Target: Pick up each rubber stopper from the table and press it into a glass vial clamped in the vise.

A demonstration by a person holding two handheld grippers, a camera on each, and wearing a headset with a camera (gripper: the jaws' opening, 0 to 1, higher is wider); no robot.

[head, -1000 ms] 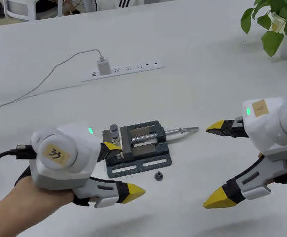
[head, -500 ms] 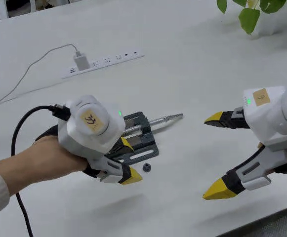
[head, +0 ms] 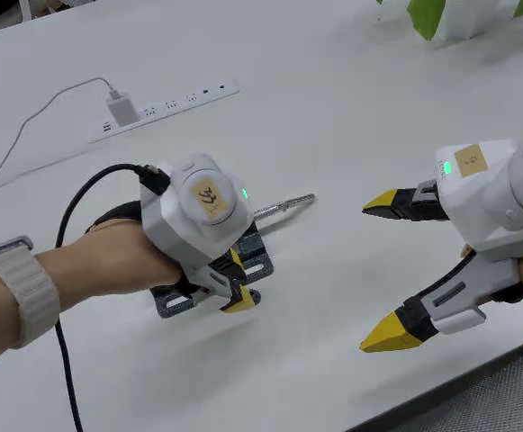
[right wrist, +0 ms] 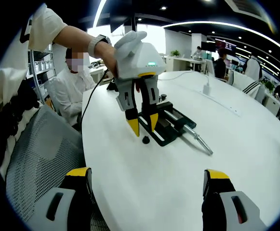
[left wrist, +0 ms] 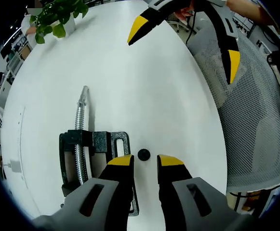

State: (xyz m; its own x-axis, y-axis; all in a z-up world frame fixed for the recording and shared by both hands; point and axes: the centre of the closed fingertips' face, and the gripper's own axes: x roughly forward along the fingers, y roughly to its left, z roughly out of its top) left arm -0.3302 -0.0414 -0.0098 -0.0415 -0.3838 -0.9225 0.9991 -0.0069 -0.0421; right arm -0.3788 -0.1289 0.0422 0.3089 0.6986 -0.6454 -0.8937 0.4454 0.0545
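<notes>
The small black round rubber stopper [left wrist: 143,155] lies on the white worktop [head: 333,117] toward its near edge, just beside the dark grey metal vise [left wrist: 94,144]. The left gripper [left wrist: 145,161] points steeply down at it, wrist bent, jaws parted just above it and gripping nothing. The right gripper [head: 380,270] hovers well apart, jaws spread wide. Tan stickers on both carry handwriting I cannot read.

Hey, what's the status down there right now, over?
Left gripper open, hovering over rubber stopper on table beside vise. Right gripper open, held off to the side. Nothing between jaws and stopper.
</notes>
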